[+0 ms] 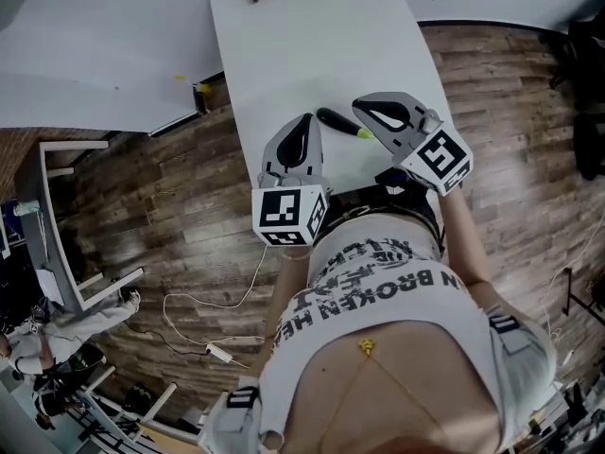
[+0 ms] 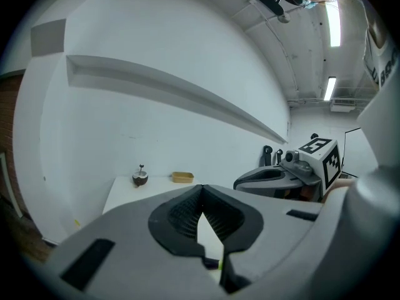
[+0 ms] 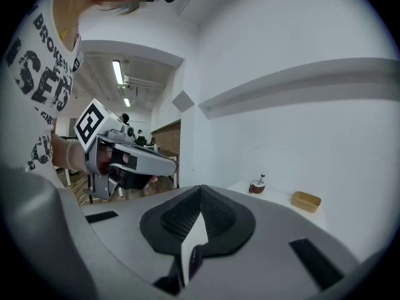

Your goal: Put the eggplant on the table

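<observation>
Dark eggplant [image 1: 336, 119] lies on the white worktop [image 1: 284, 45] | I see it between my left fingers [image 1: 301, 138] and right fingers [image 1: 383, 116] | both pairs closed, empty

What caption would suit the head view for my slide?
The eggplant lies on the white table; the left gripper and the right gripper hover near it, both shut.

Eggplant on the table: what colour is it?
The eggplant is near-black with a yellow-green tip; clearest in the head view.
</observation>
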Demonstrator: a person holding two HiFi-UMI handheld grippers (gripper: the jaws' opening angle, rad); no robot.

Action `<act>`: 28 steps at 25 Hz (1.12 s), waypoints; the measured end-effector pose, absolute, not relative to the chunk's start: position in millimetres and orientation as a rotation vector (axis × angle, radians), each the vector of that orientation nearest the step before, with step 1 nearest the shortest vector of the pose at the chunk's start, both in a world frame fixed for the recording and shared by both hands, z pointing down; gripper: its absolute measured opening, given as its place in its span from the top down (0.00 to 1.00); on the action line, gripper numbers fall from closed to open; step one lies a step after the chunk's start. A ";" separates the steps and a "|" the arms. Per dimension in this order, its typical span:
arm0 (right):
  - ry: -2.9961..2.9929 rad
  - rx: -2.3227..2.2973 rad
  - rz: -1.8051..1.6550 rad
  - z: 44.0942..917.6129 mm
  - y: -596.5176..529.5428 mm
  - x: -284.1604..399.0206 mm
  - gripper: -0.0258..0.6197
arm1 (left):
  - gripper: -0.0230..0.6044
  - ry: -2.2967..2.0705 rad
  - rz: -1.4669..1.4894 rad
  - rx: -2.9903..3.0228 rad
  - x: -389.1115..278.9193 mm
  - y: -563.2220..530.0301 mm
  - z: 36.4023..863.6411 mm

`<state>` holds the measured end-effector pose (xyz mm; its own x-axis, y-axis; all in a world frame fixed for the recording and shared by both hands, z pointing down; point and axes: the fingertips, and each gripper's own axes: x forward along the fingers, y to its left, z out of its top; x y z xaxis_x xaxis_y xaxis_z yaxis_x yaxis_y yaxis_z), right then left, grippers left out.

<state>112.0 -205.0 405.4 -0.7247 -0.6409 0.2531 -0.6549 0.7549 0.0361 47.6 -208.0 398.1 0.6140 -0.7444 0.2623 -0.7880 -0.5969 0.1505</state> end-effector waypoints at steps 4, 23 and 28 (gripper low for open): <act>-2.759 1.025 0.040 384.9 -203.5 108.2 0.95 | 0.97 -1.259 0.227 2.632 53.9 -210.6 384.3; -2.912 1.065 -0.006 338.5 -192.8 108.5 0.95 | 0.97 -1.245 0.144 2.692 58.2 -209.6 358.9; -2.912 1.077 -0.014 337.5 -191.9 109.3 0.95 | 0.97 -1.237 0.144 2.695 59.9 -207.4 359.7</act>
<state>109.3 -191.9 337.5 -0.7586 -0.6509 0.0313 -0.6505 0.7592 0.0209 59.9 -207.4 359.7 0.6505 -0.7426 0.1591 -0.7593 -0.6404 0.1155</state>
